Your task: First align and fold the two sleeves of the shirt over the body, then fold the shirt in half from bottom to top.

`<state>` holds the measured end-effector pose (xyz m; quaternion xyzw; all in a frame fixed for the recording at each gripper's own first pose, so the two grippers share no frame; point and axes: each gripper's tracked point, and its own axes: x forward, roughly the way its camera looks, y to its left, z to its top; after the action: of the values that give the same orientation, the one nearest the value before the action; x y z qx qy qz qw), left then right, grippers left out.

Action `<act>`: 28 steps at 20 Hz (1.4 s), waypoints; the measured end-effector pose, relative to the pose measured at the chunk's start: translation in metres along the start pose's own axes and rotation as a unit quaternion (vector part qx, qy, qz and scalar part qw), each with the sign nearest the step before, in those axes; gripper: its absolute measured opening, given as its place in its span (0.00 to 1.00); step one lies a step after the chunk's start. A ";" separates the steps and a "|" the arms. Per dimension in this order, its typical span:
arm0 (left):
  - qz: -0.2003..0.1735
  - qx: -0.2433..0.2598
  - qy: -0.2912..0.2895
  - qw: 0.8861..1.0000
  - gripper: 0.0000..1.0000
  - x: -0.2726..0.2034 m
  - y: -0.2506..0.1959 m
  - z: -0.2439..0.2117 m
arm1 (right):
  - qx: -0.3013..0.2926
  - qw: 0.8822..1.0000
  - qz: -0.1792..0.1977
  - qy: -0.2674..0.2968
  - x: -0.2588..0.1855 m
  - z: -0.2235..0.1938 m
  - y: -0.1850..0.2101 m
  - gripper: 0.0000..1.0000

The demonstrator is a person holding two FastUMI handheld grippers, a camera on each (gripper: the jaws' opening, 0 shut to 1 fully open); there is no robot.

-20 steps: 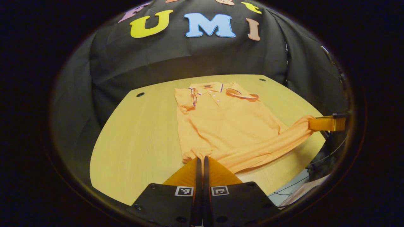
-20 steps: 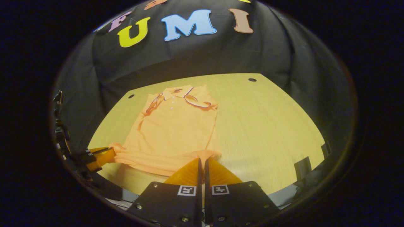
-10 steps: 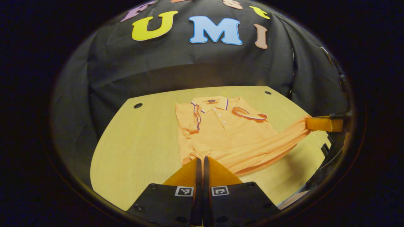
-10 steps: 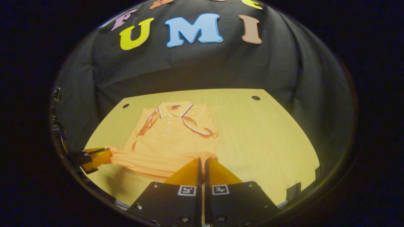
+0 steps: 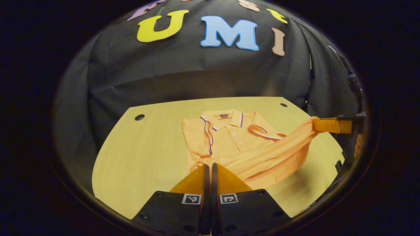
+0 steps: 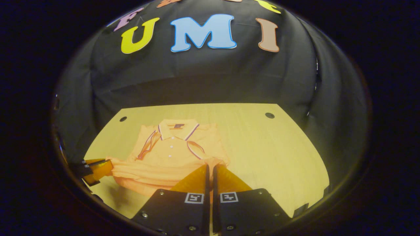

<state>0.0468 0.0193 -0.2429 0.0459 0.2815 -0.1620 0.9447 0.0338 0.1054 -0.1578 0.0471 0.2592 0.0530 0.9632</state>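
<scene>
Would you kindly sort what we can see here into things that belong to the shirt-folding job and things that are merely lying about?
Belongs to the job:
- orange polo shirt, sleeves folded in
- its bottom hem, lifted off the table
- left gripper, shut on the hem
- right gripper, shut on the hem

Just there:
- wooden table
- booth wall

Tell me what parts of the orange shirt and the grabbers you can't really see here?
- Left gripper view: left gripper hides the shirt hem it pinches.
- Right gripper view: right gripper covers its hem corner likewise.
- Both views: the lifted hem hides the shirt's lower body.
- Right gripper view: the picture's edge cuts off the left gripper's body.
</scene>
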 end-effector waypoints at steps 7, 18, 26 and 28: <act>0.033 -0.036 -0.034 0.998 0.06 0.036 0.014 0.046 | -0.020 1.000 0.021 -0.013 0.037 0.035 0.005 0.04; 0.047 -0.064 -0.046 0.996 0.06 0.102 0.026 0.085 | -0.033 0.999 0.018 -0.007 0.103 0.061 0.000 0.04; 0.058 -0.071 -0.052 0.994 0.06 0.159 0.039 0.107 | -0.045 0.999 0.007 -0.001 0.160 0.080 -0.003 0.04; 0.060 -0.067 -0.050 0.995 0.06 0.174 0.042 0.110 | -0.049 0.999 0.005 0.005 0.173 0.081 -0.003 0.04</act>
<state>0.2549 -0.0097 -0.2462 -0.0090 0.2409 -0.0881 0.9665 0.2237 0.1196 -0.1744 0.0011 0.2610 0.0707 0.9628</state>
